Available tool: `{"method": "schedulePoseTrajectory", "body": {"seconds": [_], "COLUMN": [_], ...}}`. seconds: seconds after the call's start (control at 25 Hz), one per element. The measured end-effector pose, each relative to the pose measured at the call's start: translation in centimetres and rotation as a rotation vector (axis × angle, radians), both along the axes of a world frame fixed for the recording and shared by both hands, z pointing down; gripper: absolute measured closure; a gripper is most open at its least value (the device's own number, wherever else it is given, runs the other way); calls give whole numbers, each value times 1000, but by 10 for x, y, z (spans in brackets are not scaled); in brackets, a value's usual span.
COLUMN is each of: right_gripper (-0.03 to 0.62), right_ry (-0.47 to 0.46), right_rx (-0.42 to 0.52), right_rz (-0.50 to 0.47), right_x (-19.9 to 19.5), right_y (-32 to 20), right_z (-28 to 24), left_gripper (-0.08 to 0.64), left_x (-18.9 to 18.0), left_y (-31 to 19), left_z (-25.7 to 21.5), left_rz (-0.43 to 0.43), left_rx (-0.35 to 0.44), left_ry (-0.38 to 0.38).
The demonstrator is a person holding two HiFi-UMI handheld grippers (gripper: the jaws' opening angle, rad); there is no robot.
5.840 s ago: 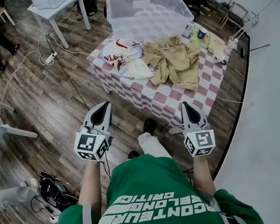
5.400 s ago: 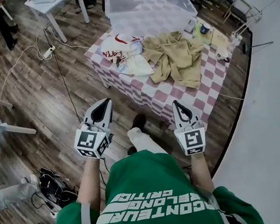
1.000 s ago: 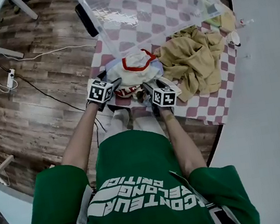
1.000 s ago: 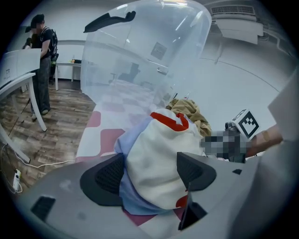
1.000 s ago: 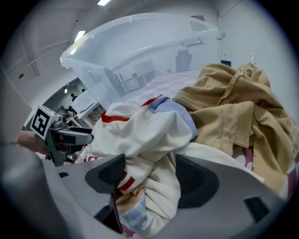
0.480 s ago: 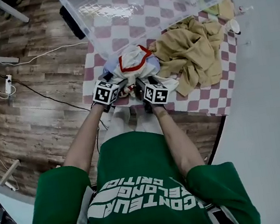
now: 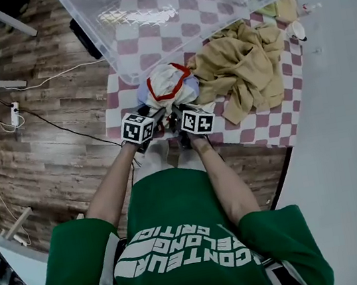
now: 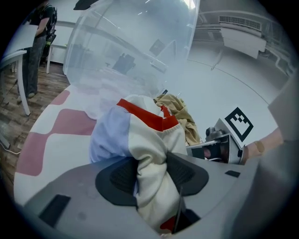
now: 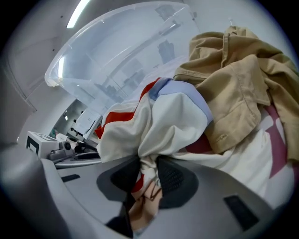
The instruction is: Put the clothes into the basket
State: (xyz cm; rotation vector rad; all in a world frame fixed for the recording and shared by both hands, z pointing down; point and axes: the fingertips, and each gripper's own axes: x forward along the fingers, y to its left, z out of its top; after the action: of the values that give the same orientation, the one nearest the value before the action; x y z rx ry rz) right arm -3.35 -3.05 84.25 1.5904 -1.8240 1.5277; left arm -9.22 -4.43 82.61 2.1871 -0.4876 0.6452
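Two pinches bunch one cream, red-trimmed, pale-blue-panelled garment (image 7: 168,87): left claw (image 8: 151,172) and right claw (image 9: 148,178) closing on its folds.

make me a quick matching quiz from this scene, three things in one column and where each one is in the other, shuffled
Things
1. white and red garment
2. tan garment
3. clear bin

Places
a. at the far end of the table, beyond the clothes
b. bunched at the near table edge, gripped from two sides
c. lying loose on the person's right side of the table

Pairs: 1-b, 2-c, 3-a

The left tool and the right tool are both closing their jaws on the white and red garment, with its fabric pressed between the pads.
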Motion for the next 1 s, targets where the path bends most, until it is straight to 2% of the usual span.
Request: {"method": "schedulePoseTrajectory", "body": {"seconds": [0.24, 0.48, 0.76, 1.0], "right_gripper": [488, 495, 497, 499], "right_ry": [-53, -86, -122, -108], "right_rx": [65, 161, 300, 413], "right_rz": [-44, -48, 42, 129], "right_x": [-1, 19, 63, 105], "right_y": [5, -1, -15, -22], "right_z": [-22, -64, -130, -186], "left_gripper": [384, 398, 407, 410], "left_x": [7, 31, 76, 117], "left_y": [9, 6, -9, -18], "left_z": [-27, -70, -138, -195], "left_rz": [-2, -23, 19, 68], "left_rx": [54, 134, 287, 375], "left_ry": [51, 151, 245, 326]}}
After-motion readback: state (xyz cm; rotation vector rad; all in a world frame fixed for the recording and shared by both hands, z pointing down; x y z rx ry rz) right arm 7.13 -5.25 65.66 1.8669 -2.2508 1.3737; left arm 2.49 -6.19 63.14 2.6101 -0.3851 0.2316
